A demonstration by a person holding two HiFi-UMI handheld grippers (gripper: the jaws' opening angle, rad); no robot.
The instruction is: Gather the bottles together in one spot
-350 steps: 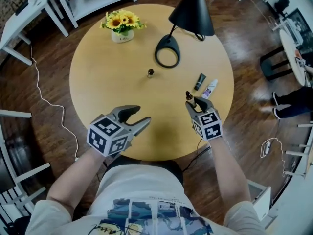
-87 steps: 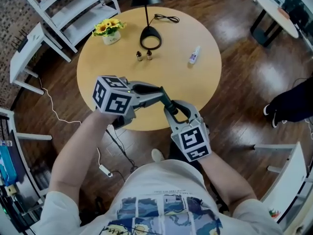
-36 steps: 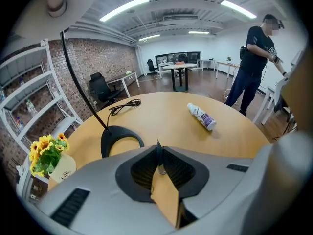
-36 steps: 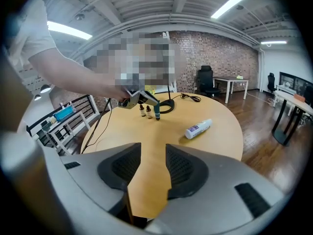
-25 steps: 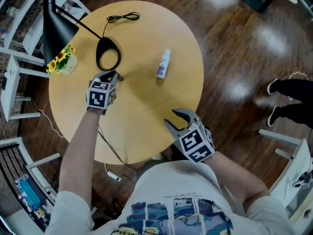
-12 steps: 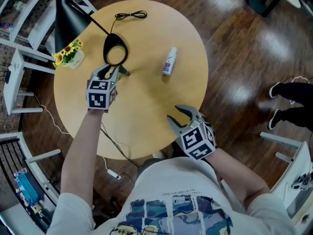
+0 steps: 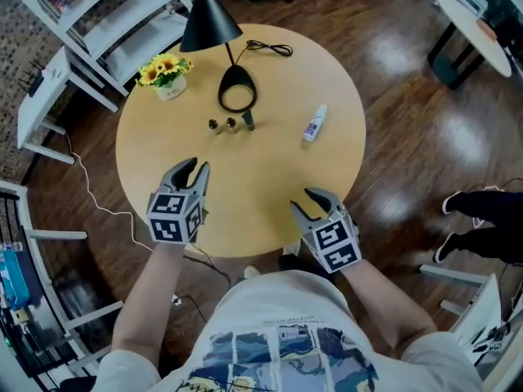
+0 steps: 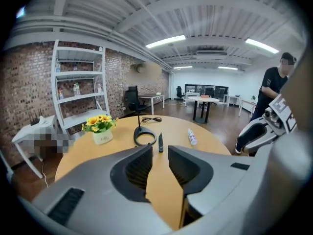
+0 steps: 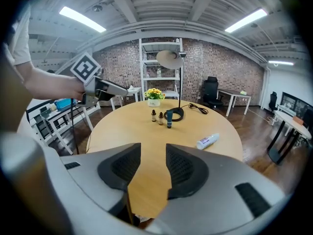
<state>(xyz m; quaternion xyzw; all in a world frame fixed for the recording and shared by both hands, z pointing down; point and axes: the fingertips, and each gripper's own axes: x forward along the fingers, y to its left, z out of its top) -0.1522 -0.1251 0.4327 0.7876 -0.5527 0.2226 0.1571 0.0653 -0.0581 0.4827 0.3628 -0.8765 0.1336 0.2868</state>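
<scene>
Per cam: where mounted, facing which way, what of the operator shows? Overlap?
Head view: on the head, steeply down onto the table; both arms, left gripper, right gripper show.
Left gripper view: on that gripper, along its just-opened, empty fingers toward the lamp base; right gripper at right.
Right gripper view: on that gripper, along open fingers toward the brick wall; left gripper, forearm at left.
Shared: all show the white bottle, dark tube.

Round table: lamp, flowers, seemingly three upright bottles, white bottle lying
</scene>
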